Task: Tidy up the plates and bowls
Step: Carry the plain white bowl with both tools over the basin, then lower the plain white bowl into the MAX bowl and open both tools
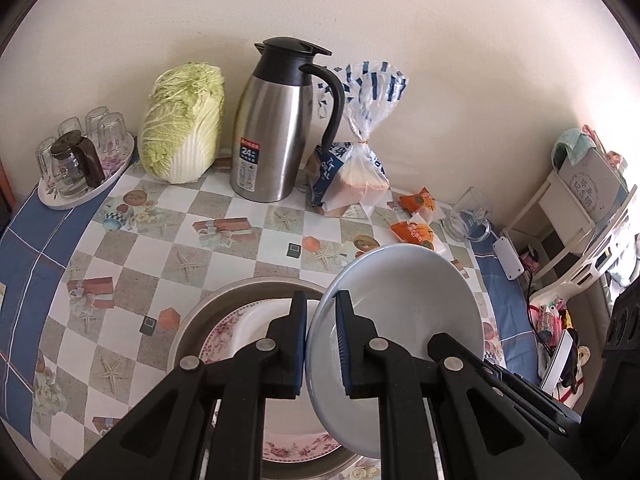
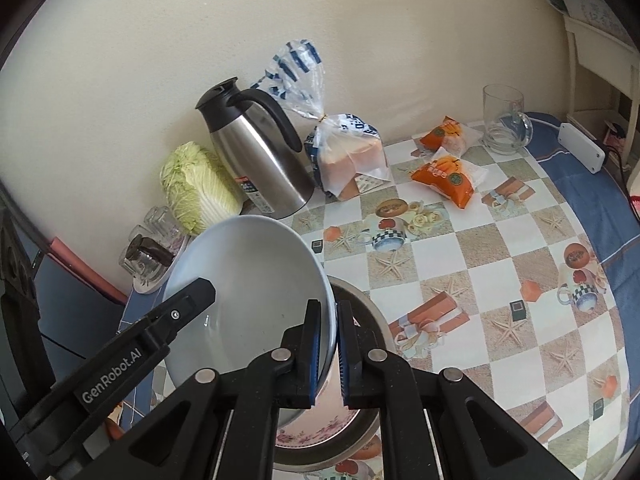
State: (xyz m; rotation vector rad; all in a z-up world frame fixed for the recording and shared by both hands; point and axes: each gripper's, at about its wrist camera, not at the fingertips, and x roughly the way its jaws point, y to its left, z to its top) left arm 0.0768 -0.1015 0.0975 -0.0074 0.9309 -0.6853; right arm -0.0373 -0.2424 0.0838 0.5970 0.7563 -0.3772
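Both grippers clamp the same pale blue-grey bowl [image 1: 404, 300] by opposite edges of its rim, bowl tilted steeply and off the table. Left gripper [image 1: 320, 344]: jaws nearly closed on the bowl's left rim, one blue pad inside the bowl, one outside. Right gripper [image 2: 329, 354]: same pinch on the right rim, rim sandwiched between the pads. In the right wrist view the left gripper's finger [image 2: 188, 300] reaches into the bowl [image 2: 248, 280] from 8 o'clock. Directly under the bowl, at 6 o'clock in both views, sits a round metal basin [image 1: 224, 300] holding a white plate with pink floral edge [image 1: 236, 328]; a second floral rim shows lower down in the basin. Rest of the checkered tablecloth [image 1: 160, 248], left wrist view: steel thermos jug with black lid [image 1: 276, 128] at 12 o'clock against the wall, napa cabbage [image 1: 184, 124] at 11, bagged sliced bread [image 1: 352, 176] just right of the jug, touching or nearly so. Two orange snack packets [image 1: 414, 216] at 2 o'clock, clear glass mug [image 1: 468, 214] beside them. Oval tray [image 1: 86, 190] at 10 o'clock carries upturned glasses [image 1: 108, 128] and a small glass pot with brown handle [image 1: 78, 164]. White power strip [image 1: 506, 254] lies at the table's right edge.
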